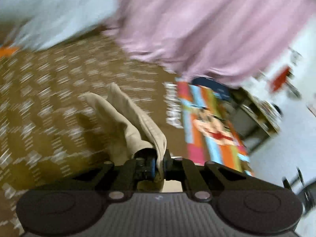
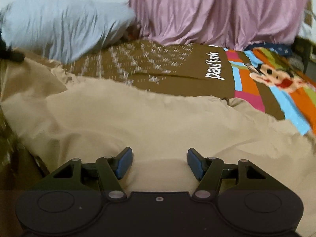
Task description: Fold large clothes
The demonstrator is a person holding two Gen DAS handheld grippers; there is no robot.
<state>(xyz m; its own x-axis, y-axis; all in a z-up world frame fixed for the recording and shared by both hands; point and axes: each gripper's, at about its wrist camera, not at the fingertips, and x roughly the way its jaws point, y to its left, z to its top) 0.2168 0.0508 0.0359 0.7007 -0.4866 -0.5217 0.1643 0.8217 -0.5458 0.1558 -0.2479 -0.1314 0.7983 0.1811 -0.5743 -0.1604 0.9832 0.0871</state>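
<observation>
A large beige garment [image 2: 150, 118] lies spread across the brown patterned bedspread [image 2: 177, 73]. My right gripper [image 2: 159, 161] is open just above the garment, with its blue pads [image 2: 123, 163] apart and nothing between them. In the left wrist view my left gripper [image 1: 158, 158] is shut on a fold of the beige garment [image 1: 126, 116], which rises in a ridge from the jaws over the bedspread [image 1: 49, 98]. That view is motion blurred.
A pale blue pillow [image 2: 65, 25] and a pink pillow [image 2: 213, 13] stand at the bed's far side. A bright striped cartoon panel [image 2: 276, 83] covers the right of the bedspread. The left wrist view shows shelves [image 1: 256, 118] and a white wall beyond the bed.
</observation>
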